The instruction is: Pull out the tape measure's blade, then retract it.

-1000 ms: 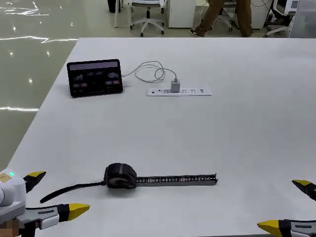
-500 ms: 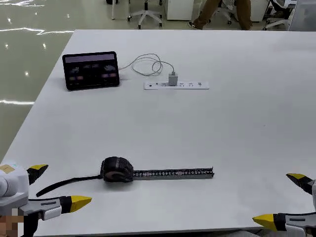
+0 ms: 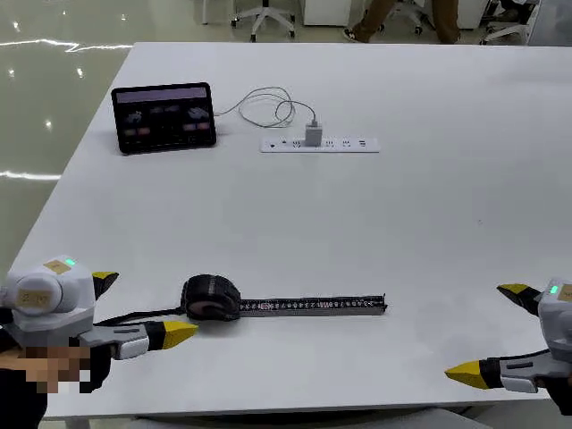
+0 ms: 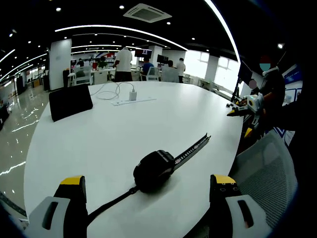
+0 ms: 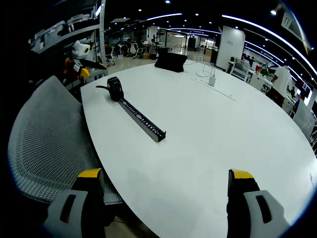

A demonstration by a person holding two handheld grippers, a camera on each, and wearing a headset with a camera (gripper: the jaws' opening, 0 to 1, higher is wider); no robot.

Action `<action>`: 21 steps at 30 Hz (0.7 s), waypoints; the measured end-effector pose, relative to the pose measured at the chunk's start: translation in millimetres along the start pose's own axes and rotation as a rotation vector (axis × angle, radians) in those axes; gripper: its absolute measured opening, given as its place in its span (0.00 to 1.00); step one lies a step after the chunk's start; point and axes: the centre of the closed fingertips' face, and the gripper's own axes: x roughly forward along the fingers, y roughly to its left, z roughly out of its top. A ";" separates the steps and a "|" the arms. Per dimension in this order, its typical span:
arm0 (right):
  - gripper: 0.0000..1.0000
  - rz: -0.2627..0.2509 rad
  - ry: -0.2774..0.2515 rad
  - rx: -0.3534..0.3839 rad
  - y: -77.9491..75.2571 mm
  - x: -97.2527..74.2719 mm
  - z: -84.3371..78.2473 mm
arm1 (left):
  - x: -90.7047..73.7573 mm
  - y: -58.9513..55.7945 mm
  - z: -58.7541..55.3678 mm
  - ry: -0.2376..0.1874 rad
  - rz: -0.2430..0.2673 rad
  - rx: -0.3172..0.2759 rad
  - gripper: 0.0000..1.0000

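Note:
A black tape measure (image 3: 212, 298) lies near the table's front edge, its blade (image 3: 313, 306) drawn out to the right and flat on the white table (image 3: 357, 223). A black wrist strap (image 3: 134, 317) trails left from the case. My left gripper (image 3: 143, 308) is open just left of the case, astride the strap; in the left gripper view the tape measure (image 4: 154, 170) sits close ahead between the yellow tips of the gripper (image 4: 148, 181). My right gripper (image 3: 496, 332) is open at the front right, well away from the blade end (image 5: 158, 134), with the case (image 5: 115, 84) far off.
A black tablet (image 3: 164, 117) stands at the back left. A white power strip (image 3: 320, 144) with a charger and coiled cable (image 3: 268, 112) lies beside it. A mesh chair (image 5: 44, 144) sits by the table's near edge. People and office chairs are beyond the table.
My left gripper has moved right and forward, closer to the tape measure's case. The right gripper has come slightly inward. The tape measure and its blade have not moved.

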 end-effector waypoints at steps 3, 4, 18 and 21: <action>1.00 0.017 0.008 -0.021 -3.4 5.8 3.4 | 8.5 0.2 1.5 0.020 0.014 0.008 1.00; 1.00 0.021 0.011 -0.028 -4.1 7.5 4.1 | 11.1 -0.6 2.5 0.022 0.014 0.008 1.00; 0.95 0.115 0.072 -0.135 -4.7 37.3 16.7 | 52.2 -13.6 6.9 0.065 0.055 -0.018 1.00; 0.96 0.131 0.080 -0.146 -5.6 44.9 19.7 | 59.1 -8.7 4.5 0.063 0.105 -0.016 1.00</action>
